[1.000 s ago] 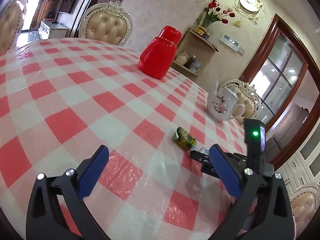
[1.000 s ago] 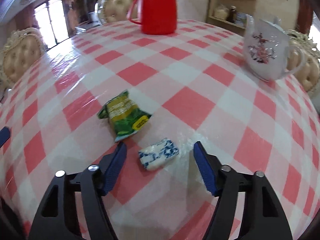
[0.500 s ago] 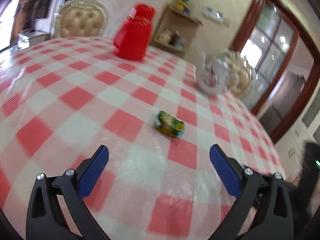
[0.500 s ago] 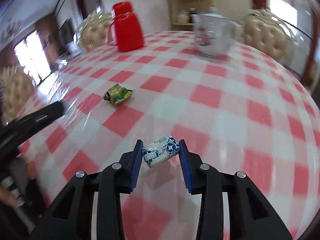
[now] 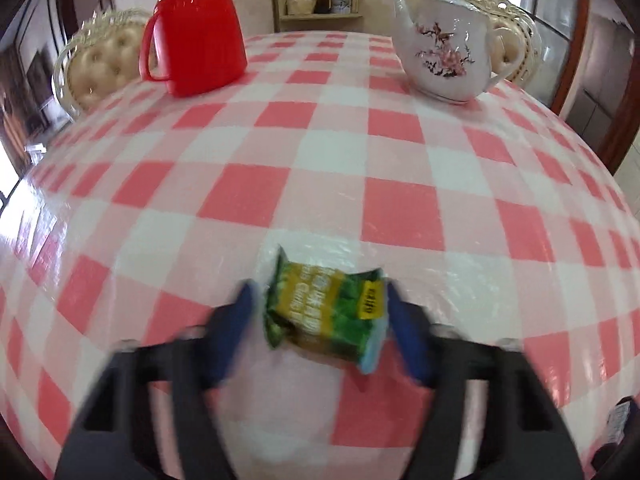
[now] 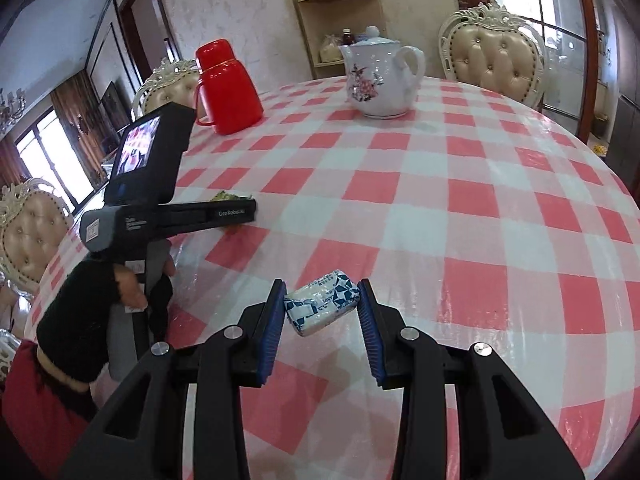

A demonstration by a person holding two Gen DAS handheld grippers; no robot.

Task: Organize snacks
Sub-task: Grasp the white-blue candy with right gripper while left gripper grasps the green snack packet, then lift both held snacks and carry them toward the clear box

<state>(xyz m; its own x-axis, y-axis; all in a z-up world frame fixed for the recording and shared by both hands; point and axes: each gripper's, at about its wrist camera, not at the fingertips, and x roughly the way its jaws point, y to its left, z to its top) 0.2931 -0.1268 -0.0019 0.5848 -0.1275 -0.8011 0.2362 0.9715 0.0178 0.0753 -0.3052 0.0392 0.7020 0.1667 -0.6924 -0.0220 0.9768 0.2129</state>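
Note:
A green and yellow snack packet (image 5: 316, 308) lies on the red-checked tablecloth (image 5: 320, 184). My left gripper (image 5: 324, 320) straddles it and its jaws are closing. The right pad is at the wrapper's edge and the left pad stands a little off it. In the right wrist view my right gripper (image 6: 322, 312) is shut on a small blue and white packet (image 6: 320, 304), held just above the cloth. That view also shows the left gripper (image 6: 244, 214) pointing down at the green packet (image 6: 224, 196), held by a hand in a black glove (image 6: 92, 292).
A red jug (image 5: 196, 28) stands at the back left and a flowered white teapot (image 5: 444, 40) at the back right. Padded chairs (image 6: 492, 56) ring the round table. A corner shelf (image 6: 332, 20) stands behind it. The table's edge curves away at the right.
My left gripper has swung over the green packet and its wide jaws have narrowed around it. My right gripper has shut on the blue and white packet and carried it off from the green one.

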